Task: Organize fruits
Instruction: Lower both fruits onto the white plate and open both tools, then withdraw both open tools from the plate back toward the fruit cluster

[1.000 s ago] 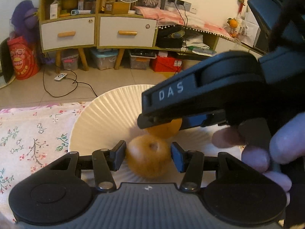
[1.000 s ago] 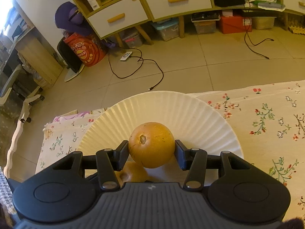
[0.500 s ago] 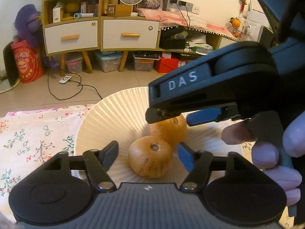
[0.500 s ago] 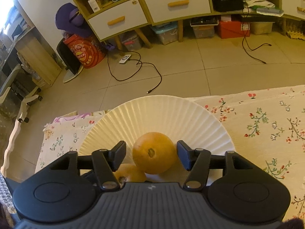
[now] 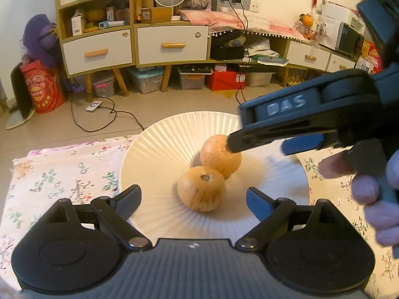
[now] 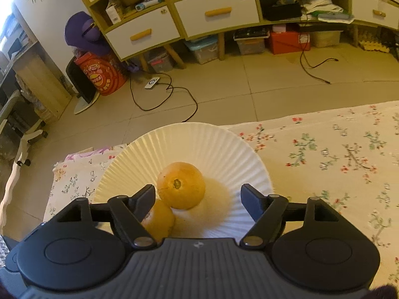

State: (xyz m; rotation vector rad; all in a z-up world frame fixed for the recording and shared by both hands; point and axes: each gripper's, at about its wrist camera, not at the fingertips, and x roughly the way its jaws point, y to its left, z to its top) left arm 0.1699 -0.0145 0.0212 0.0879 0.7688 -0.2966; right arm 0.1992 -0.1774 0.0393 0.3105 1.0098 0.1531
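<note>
- Right gripper (image 6: 197,199), black two-finger, fills the lower frame; its jaws are opening and neither pad touches fruit.
- Round orange fruit with a small green-brown stem scar (image 6: 181,185) sits between the jaws, nearer the left finger (image 6: 146,200), on a white fluted paper plate (image 6: 189,137).
- Second orange fruit (image 6: 158,220) lies lower left, touching the first and partly hidden behind the left finger.
- Plate rests on a cream floral-print tablecloth (image 6: 336,154), near the cloth's far edge.
- Beyond: beige tiled floor (image 6: 249,94) with a black cable (image 6: 164,99); yellow-framed cabinet with white drawers and orange handles (image 6: 214,12); red printed bag (image 6: 103,74) below a purple plush toy (image 6: 86,33).
</note>
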